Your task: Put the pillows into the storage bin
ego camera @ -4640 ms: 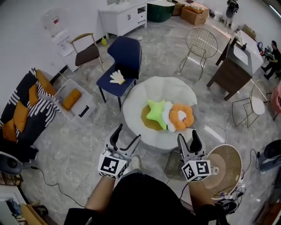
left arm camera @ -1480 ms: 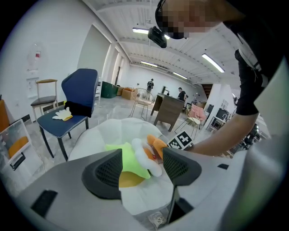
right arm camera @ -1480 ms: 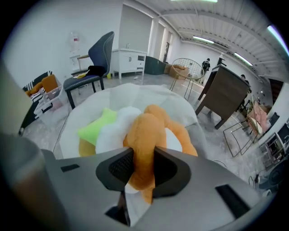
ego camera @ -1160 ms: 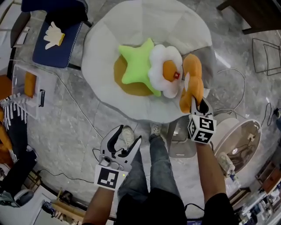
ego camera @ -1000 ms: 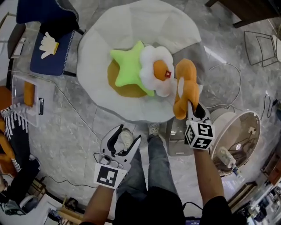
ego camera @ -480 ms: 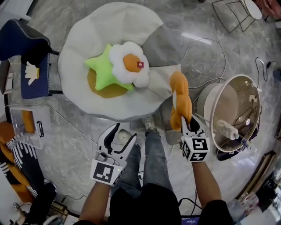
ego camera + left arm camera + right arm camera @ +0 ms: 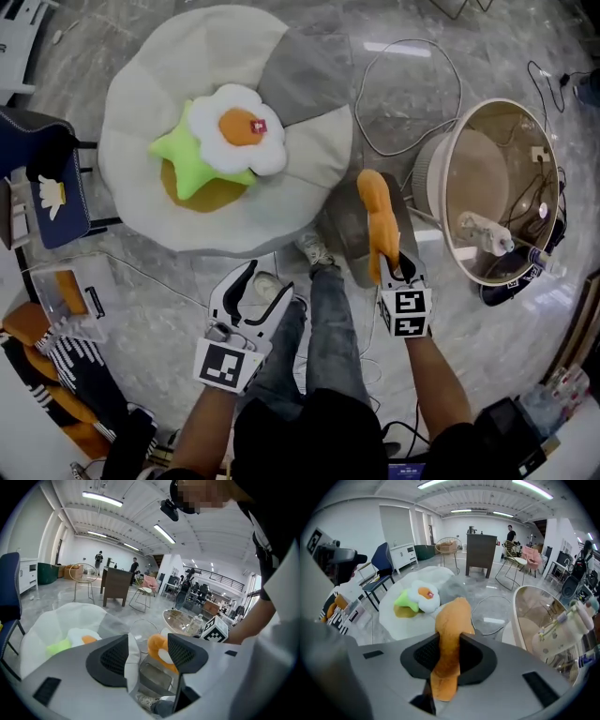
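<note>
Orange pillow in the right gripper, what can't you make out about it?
Head view: the orange pillow is seen edge-on, its near end behind the right gripper.
Right gripper view: pinched between the pads, so its full shape is lost.
Left gripper view: partly behind a jaw of the left gripper.

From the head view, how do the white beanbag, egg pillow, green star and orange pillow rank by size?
1. Beanbag, by far.
2. Egg pillow.
3. Orange pillow or star: unsure, since the star is half hidden under the egg pillow and the orange one is held nearer the camera.
</note>
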The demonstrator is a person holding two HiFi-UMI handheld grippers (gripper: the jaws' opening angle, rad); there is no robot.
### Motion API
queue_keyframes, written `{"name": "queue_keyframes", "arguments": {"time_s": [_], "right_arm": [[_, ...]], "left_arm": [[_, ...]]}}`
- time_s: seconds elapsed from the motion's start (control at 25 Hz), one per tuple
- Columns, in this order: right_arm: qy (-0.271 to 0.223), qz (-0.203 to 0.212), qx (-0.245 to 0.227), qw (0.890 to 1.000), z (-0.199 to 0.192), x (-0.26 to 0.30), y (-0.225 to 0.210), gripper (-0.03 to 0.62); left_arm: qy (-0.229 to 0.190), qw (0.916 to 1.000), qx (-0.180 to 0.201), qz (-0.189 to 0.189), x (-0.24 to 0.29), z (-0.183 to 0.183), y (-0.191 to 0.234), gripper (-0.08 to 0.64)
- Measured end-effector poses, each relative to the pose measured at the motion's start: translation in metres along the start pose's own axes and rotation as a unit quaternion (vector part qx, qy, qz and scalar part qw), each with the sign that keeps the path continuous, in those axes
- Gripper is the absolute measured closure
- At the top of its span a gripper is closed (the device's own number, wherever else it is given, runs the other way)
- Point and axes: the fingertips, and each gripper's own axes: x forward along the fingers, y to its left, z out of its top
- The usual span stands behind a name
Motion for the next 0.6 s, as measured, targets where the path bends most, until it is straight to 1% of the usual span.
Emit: {"name": "queue_keyframes", "arguments": {"time_s": [0.16, 0.28, 0.36, 0.48, 0.6], "right_arm": [[0.023, -0.015, 0.024, 0.999, -0.035, 0.021, -0.012, 0.495], [0.048, -0.025, 0.026, 0.998, -0.061, 0.042, -0.023, 0.495], [0.064, -0.018, 0.030, 0.997, -0.076, 0.058, -0.031, 0.494], [0.086, 0.000, 0.050, 0.995, -0.099, 0.080, -0.042, 0.494], [0.098, 0.005, 0.067, 0.993, -0.116, 0.094, -0.050, 0.492]], "left_arm": [[0.011, 0.9998, -0.003, -0.017, 0.014, -0.012, -0.012, 0.282], [0.022, 0.9994, -0.006, -0.027, 0.021, -0.019, -0.018, 0.282], [0.028, 0.9991, -0.012, -0.031, 0.026, -0.021, -0.020, 0.282], [0.037, 0.9986, 0.001, -0.036, 0.030, -0.028, -0.017, 0.282], [0.050, 0.9980, 0.004, -0.038, 0.035, -0.038, -0.012, 0.282]]}}
